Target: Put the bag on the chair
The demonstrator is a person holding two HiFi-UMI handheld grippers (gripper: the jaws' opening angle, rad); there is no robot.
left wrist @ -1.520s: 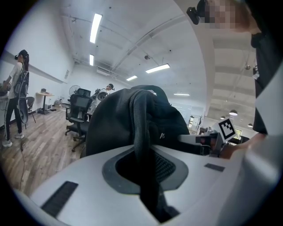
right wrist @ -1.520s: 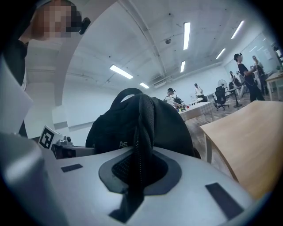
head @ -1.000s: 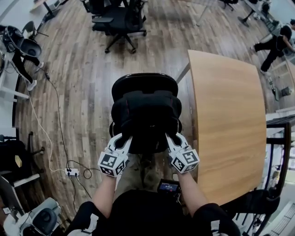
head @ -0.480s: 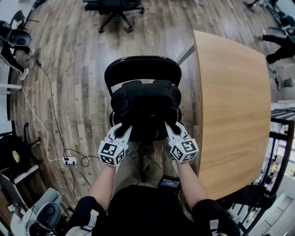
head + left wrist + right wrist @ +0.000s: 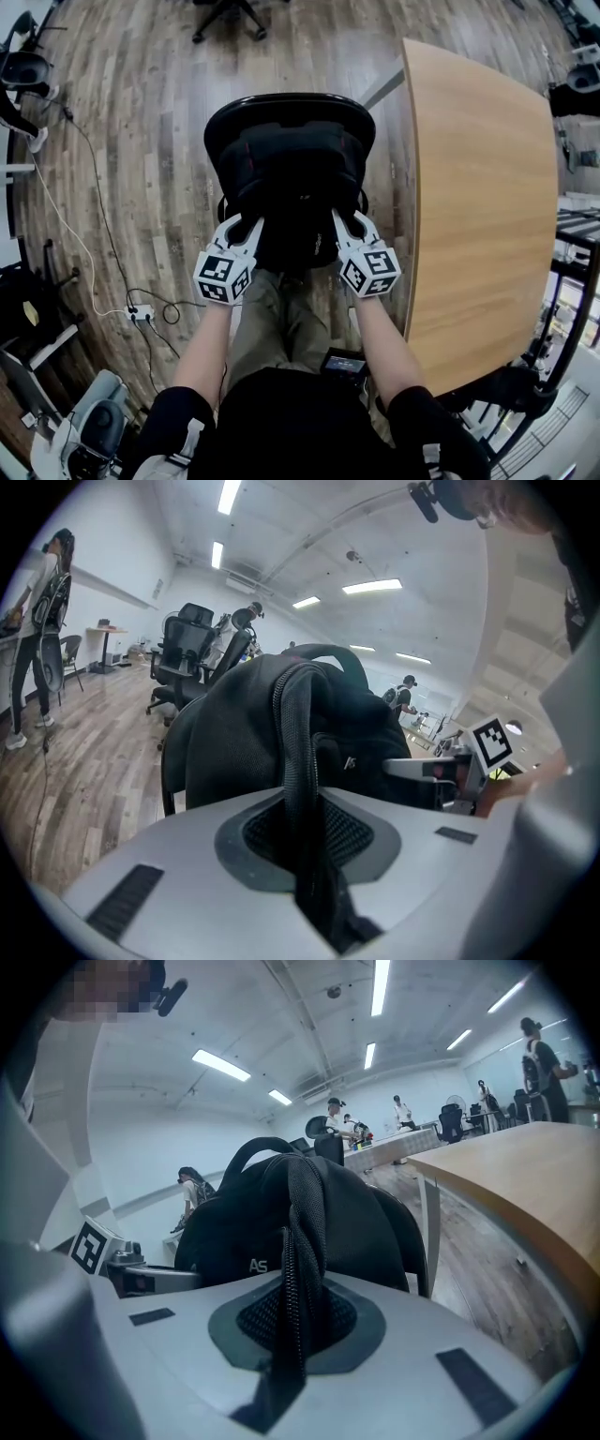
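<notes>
**Both grippers clamped on bag straps, bag over the chair seat**

Left gripper (image 5: 305,841): a black strap (image 5: 298,742) runs straight down between the jaws. The pads are pinched on it, though the jaws have just been opening a little. The strap's loose end hangs out on the near side of the jaws.

Right gripper (image 5: 295,1321): jaws closed narrowly on a second strap (image 5: 305,1232) with a zip line along its edge. Its tail also trails out on the near side.

From the head view, the two marker cubes (image 5: 223,277) sit side by side above the person's knees, and both sets of jaws point away from the body.

Just beyond both sets of jaws: the black bag (image 5: 291,178). Each strap rises from the jaws to the top of the bag.

The bag's bulk lies inside the outline of the chair (image 5: 281,105), and the curved backrest shows behind and around it. Whether the bag's base bears on the seat, I cannot tell.

Outward of the right jaws: a wooden table (image 5: 478,187), its edge close beside the chair.

Outward of the left jaws: plank floor (image 5: 141,141) with a white cable leading to a power strip (image 5: 131,312).

Far beyond the jaws: other office chairs and people standing.
</notes>
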